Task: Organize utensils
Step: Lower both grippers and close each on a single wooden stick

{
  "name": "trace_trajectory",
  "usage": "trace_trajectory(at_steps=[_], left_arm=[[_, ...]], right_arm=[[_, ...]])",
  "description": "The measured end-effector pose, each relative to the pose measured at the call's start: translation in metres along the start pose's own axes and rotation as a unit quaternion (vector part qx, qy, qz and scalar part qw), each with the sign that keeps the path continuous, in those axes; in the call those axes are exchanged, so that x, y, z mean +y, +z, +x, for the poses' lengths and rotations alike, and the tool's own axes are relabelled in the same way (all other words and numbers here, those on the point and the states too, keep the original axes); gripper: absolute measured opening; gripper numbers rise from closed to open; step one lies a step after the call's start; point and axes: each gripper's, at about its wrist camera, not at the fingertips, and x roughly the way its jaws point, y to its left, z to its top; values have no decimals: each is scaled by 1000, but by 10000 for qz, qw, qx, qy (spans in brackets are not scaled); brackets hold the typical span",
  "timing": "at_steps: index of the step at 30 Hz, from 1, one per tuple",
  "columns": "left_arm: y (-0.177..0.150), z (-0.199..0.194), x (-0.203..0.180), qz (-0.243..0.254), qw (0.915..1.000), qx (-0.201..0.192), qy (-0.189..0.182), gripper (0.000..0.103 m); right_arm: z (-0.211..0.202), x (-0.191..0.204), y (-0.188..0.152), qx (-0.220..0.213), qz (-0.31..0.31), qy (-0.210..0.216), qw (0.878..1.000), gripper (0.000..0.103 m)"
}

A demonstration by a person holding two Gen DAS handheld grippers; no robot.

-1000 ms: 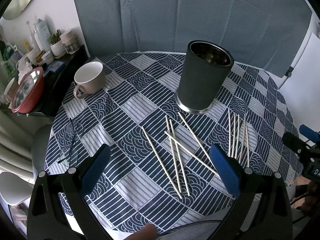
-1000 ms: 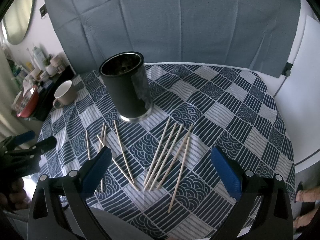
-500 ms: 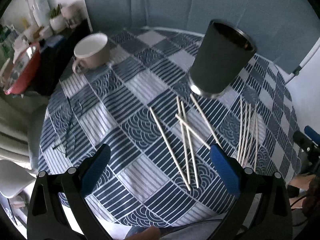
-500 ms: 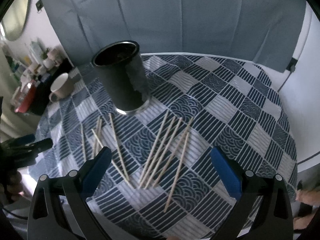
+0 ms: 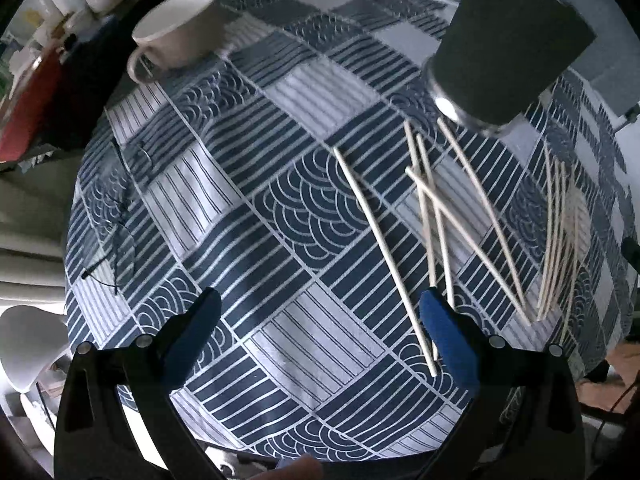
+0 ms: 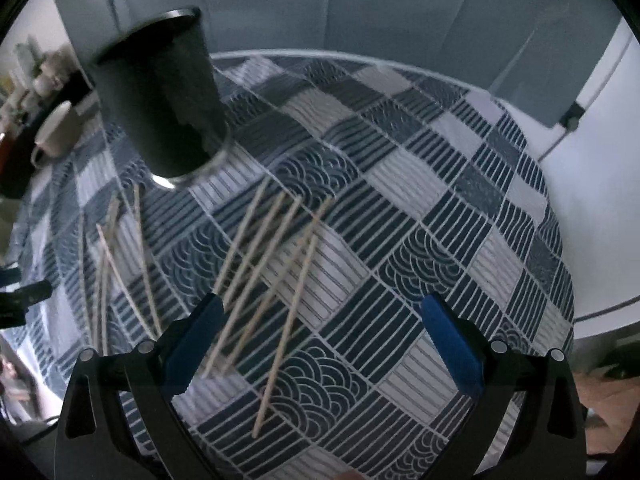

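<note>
Several pale wooden chopsticks (image 5: 384, 248) lie loose on a blue and white patterned tablecloth (image 5: 248, 184), some crossed, in front of a dark cylindrical holder (image 5: 508, 48). My left gripper (image 5: 320, 328) hovers open low over the cloth, its right blue pad (image 5: 448, 336) just beside the near end of the longest stick. In the right wrist view the holder (image 6: 160, 96) stands at the upper left and another fan of chopsticks (image 6: 272, 272) lies below it. My right gripper (image 6: 320, 340) is open above their near ends, holding nothing.
A white mug (image 5: 180, 28) stands at the far left of the table. A thin dark cable (image 5: 116, 216) trails over the left edge. Shelves with bottles and a red bowl are beyond the table on the left. A grey cloth backdrop (image 6: 360, 8) hangs behind.
Both grippers have dropped and moved forward toward the chopsticks, so the table looks larger. Both stay open. Nothing on the table has moved.
</note>
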Motion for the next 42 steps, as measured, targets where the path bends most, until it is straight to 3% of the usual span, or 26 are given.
trace_trajectory(at_steps=[9, 20, 26, 32, 36, 42], left_arm=[[9, 24, -9, -77, 9996, 249, 47, 97], [39, 57, -21, -106, 9989, 427, 151, 97], [47, 75, -17, -229, 9984, 482, 174, 98], [45, 84, -13, -453, 9986, 270, 64, 99], [37, 82, -11, -436, 9990, 33, 82, 99], [34, 83, -12, -379, 9992, 88, 72, 99]], right_arm=[[49, 4, -10, 558, -119, -74, 9983, 95], [81, -7, -16, 898, 83, -124, 9959, 95], [89, -11, -15, 887, 230, 17, 9958, 95], [98, -29, -16, 979, 663, 291, 9926, 97], [99, -30, -18, 857, 686, 263, 9936, 96], [100, -31, -20, 791, 674, 240, 9943, 97]])
